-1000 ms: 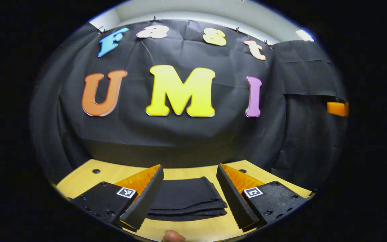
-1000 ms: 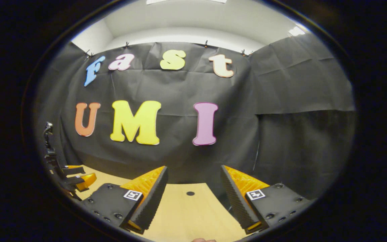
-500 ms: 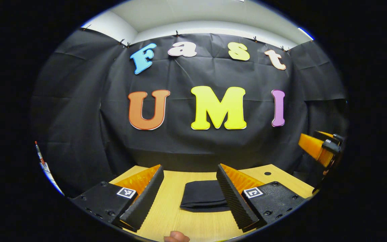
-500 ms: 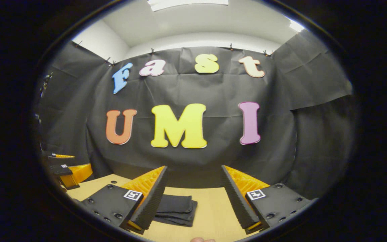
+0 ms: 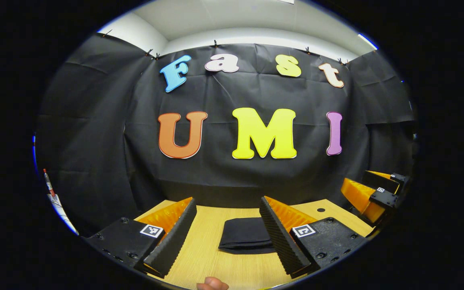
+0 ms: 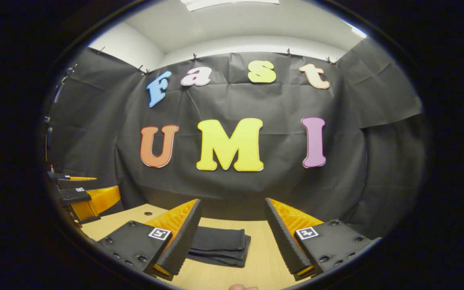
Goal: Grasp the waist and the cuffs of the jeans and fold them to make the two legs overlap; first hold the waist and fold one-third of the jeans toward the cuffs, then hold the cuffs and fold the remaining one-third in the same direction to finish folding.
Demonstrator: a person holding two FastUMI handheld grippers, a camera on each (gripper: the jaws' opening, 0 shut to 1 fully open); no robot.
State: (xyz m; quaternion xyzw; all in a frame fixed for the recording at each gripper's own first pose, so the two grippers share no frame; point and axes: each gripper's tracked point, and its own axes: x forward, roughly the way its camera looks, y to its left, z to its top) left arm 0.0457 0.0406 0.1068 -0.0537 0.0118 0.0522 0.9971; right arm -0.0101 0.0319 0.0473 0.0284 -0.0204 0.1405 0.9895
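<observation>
The jeans [image 5: 245, 235] lie as a compact, layered packet flat on the desk [image 5: 212, 262], near its middle and short of the far edge, so the folding looks finished. Nothing grips them. The left tool [image 5: 228, 237] hangs above the near edge with its jaws wide and empty, the packet lying ahead between them. The right tool [image 6: 232, 241] is likewise wide and empty, held clear with the packet ahead toward its left finger, probably so the folds stay undisturbed.
</observation>
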